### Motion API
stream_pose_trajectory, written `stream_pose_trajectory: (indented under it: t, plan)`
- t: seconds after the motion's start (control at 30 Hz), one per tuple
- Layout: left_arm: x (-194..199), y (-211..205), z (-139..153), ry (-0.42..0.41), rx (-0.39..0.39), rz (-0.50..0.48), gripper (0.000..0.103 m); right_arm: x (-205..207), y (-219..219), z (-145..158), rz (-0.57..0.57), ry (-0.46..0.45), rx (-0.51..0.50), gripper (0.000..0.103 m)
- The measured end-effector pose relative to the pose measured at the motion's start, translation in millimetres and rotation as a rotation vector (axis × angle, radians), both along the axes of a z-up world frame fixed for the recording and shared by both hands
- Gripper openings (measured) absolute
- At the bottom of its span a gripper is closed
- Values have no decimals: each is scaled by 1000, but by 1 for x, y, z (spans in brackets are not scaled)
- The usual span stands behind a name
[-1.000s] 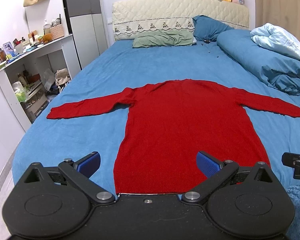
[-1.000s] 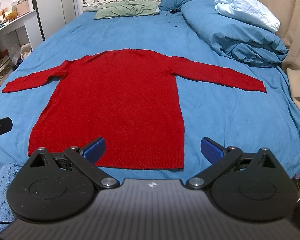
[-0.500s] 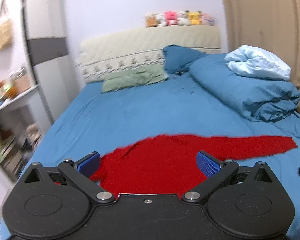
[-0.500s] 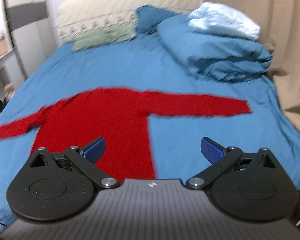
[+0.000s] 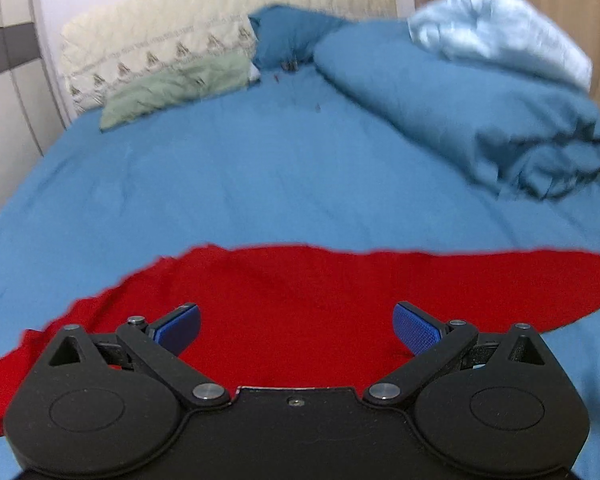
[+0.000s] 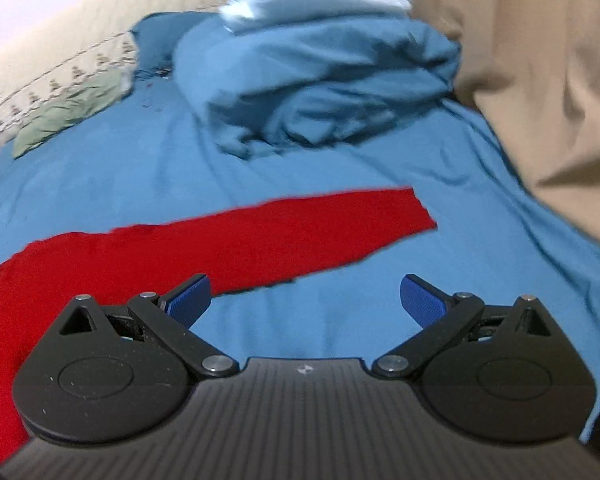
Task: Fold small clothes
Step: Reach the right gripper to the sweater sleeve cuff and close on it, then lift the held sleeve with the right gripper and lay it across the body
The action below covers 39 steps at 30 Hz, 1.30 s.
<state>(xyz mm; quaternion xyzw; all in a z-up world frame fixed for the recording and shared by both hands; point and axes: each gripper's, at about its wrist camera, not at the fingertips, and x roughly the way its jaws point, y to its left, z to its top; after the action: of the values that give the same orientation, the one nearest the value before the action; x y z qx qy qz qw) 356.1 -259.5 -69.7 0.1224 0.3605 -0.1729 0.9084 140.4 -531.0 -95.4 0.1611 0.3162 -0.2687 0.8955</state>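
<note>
A red knit sweater (image 5: 300, 296) lies flat on the blue bed sheet (image 5: 228, 184), sleeves spread out. My left gripper (image 5: 296, 330) is open and empty, hovering over the sweater's upper body. In the right wrist view the sweater's right sleeve (image 6: 284, 232) stretches toward its cuff at the right. My right gripper (image 6: 306, 300) is open and empty, above the sheet just below that sleeve. The sweater's lower part is hidden under both grippers.
A rolled blue duvet (image 5: 460, 112) with a pale blue blanket (image 5: 496, 32) lies at the back right. A green pillow (image 5: 180, 88) and cream headboard (image 5: 160, 40) are at the bed's head. A beige curtain (image 6: 540, 80) hangs along the right side.
Both grippers have moved forward and to the right over the sweater, from its hem toward the shoulders and right sleeve. Both stay open. The sweater has not moved.
</note>
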Motion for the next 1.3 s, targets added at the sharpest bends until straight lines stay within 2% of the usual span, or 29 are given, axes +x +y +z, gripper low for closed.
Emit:
stream_pose_trajectory:
  t: [0.13, 0.33, 0.47, 0.57, 0.63, 0.7, 0.77, 0.87, 1.0, 1.1, 1.2, 1.3]
  plan:
    - [28, -15, -47, 76, 19, -5, 103, 4, -24, -51, -29, -17, 46, 103]
    - [65, -24, -92, 179, -12, 30, 103, 21, -59, -93, -90, -105, 163, 103]
    - [88, -20, -122, 261, -18, 57, 103, 47, -84, -113, -128, -119, 185, 81]
    - [88, -11, -127, 216, -46, 39, 103, 56, -93, -120, -155, -161, 162, 68]
    - [88, -11, -128, 214, -29, 19, 103, 62, -97, -122, -160, -168, 148, 54]
    - [90, -8, -126, 219, -28, 0, 103, 67, -102, -122, -183, -156, 142, 27]
    - [89, 3, -117, 204, -57, 6, 103, 70, -110, -120, -213, -150, 164, 20]
    - [86, 28, -99, 157, -72, 34, 103, 76, -113, -103, -205, -164, 178, 20]
    - [83, 73, -68, 83, -49, 45, 103, 96, -84, -49, -80, -274, 145, 20]
    - [77, 112, -45, 28, -54, 65, 103, 128, -41, -12, 59, -378, 173, 20]
    - [73, 147, -33, 5, -73, 110, 103, 171, 28, 17, 245, -452, 203, 20]
    - [65, 186, -26, -29, -78, 162, 103, 212, 116, 21, 463, -464, 213, 20]
